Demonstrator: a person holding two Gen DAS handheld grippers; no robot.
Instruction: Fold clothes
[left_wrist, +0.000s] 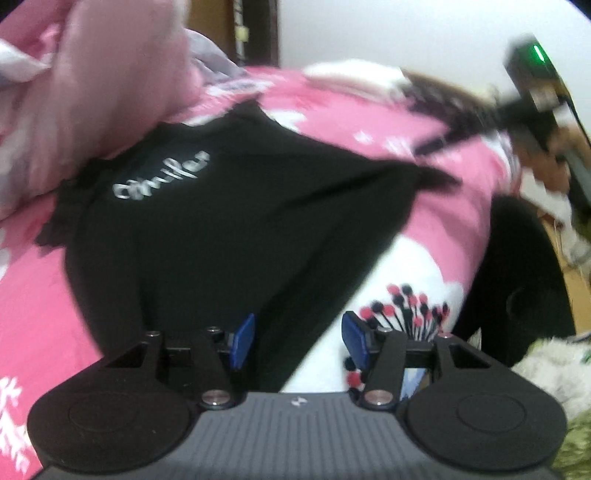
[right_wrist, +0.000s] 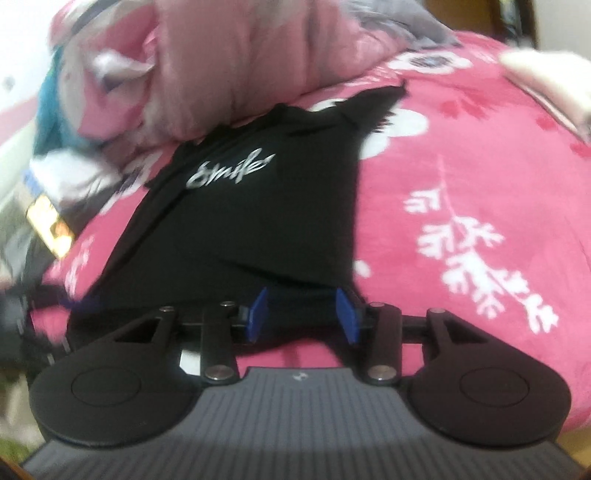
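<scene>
Black T-shirt (left_wrist: 229, 229) lies flat on the pink floral blanket (left_wrist: 388, 122) covering the bed, filling the centre of the left wrist view; white script logo (left_wrist: 162, 177) sits upper left of centre on it. In the right wrist view the same shirt (right_wrist: 258, 229) occupies centre frame, logo (right_wrist: 232, 171) above.

Left claw (left_wrist: 297, 341): blue pads (left_wrist: 243, 341) apart, moderately wide, nothing pinched; shirt hem lies beneath the gap.

Right claw (right_wrist: 303, 314): blue pads (right_wrist: 258, 310) apart, narrower than the left; shirt's lower edge lies between or just beyond them, pads not seen pressing it.

Pink quilt (right_wrist: 229, 62) heaped at upper left, touching the shirt's top edge. Both views motion-blurred.
</scene>
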